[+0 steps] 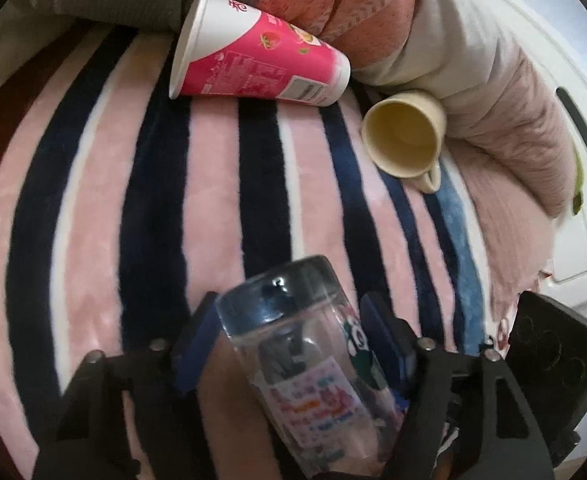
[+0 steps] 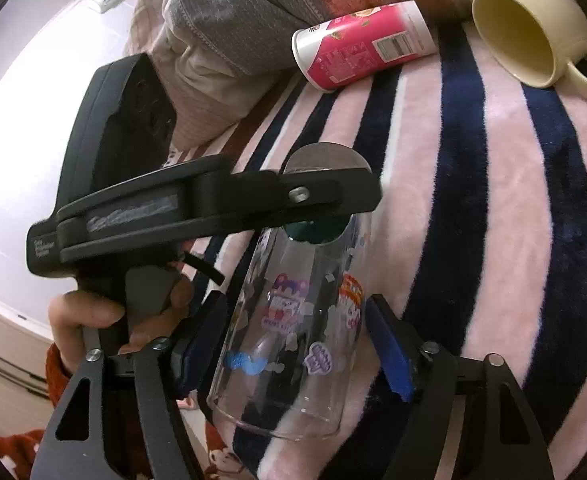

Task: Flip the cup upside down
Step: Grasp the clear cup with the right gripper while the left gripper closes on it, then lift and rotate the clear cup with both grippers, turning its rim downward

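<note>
Left hand-held gripper (image 1: 289, 336) clamps the clear glass cup (image 1: 293, 344) near its base; right hand-held gripper (image 2: 293, 340) straddles it, fingers spread, not touching.

Soft indoor light; blown-out glare, perhaps a window; fisheye-warped edges

Left gripper (image 2: 325, 196) hides glass cup's (image 2: 289, 320) base.
</note>
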{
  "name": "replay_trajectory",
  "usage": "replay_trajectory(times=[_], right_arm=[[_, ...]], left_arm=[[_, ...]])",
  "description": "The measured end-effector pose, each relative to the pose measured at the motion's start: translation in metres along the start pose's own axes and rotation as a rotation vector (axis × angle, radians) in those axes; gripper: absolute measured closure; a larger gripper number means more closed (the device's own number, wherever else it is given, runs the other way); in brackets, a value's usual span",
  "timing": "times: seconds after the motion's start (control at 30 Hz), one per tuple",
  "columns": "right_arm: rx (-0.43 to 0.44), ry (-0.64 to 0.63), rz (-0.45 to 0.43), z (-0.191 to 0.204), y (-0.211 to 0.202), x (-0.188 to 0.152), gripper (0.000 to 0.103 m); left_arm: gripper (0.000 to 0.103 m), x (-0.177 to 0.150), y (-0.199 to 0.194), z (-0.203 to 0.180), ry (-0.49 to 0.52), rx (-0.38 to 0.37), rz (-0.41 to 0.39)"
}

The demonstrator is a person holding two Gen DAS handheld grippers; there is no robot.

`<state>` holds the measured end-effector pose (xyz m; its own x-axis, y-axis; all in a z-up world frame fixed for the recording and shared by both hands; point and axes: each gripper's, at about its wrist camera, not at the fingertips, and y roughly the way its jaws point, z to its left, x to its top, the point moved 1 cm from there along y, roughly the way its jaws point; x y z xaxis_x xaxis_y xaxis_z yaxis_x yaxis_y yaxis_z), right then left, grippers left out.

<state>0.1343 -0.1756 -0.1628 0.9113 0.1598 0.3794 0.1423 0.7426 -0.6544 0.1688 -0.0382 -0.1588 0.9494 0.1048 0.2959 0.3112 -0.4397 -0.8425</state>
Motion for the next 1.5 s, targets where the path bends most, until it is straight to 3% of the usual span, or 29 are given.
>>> replay_trajectory(times=[0.23,0.43,0.6,0.73,0.8,0.9,1.0,1.13,1.33,1.5], right_arm=[[-0.003,-0.006,-0.023,0.0,0.002,0.01,0.041],[-0.086,-0.13,-0.111,0.012,-0.005,0.044,0.042],[-0.184,-0.285,-0.248,0.027,-0.014,0.082,0.042],[-0.224,-0.351,-0.306,0.03,-0.007,0.091,0.042],[-0.244,-0.344,-0.262,0.028,0.009,0.092,0.042],[-0.19,-0.264,-0.161,0.008,0.022,0.086,0.042],[-0.128,-0.18,-0.121,-0.006,0.029,0.082,0.043],[-0.12,-0.168,-0.098,-0.009,0.037,0.079,0.043],[-0.093,-0.14,-0.052,-0.011,0.036,0.081,0.041],[-0.099,-0.123,0.014,-0.013,0.046,0.102,0.041]], left_arm=[[0.037,0.024,-0.003,-0.006,0.06,0.009,0.009],[0.037,0.071,-0.023,-0.022,0.149,0.008,-0.073],[0.037,0.113,-0.038,-0.025,0.156,-0.007,-0.168],[0.037,0.124,-0.035,-0.02,0.131,-0.023,-0.19],[0.037,0.121,-0.027,-0.015,0.117,-0.032,-0.163],[0.037,0.108,-0.003,-0.005,0.082,-0.001,-0.062],[0.036,0.097,0.02,0.014,0.009,0.011,0.02],[0.036,0.091,0.022,0.021,-0.026,-0.031,0.006],[0.036,0.081,0.02,0.03,-0.114,-0.08,0.101],[0.039,0.084,0.012,0.031,-0.094,-0.075,0.05]])
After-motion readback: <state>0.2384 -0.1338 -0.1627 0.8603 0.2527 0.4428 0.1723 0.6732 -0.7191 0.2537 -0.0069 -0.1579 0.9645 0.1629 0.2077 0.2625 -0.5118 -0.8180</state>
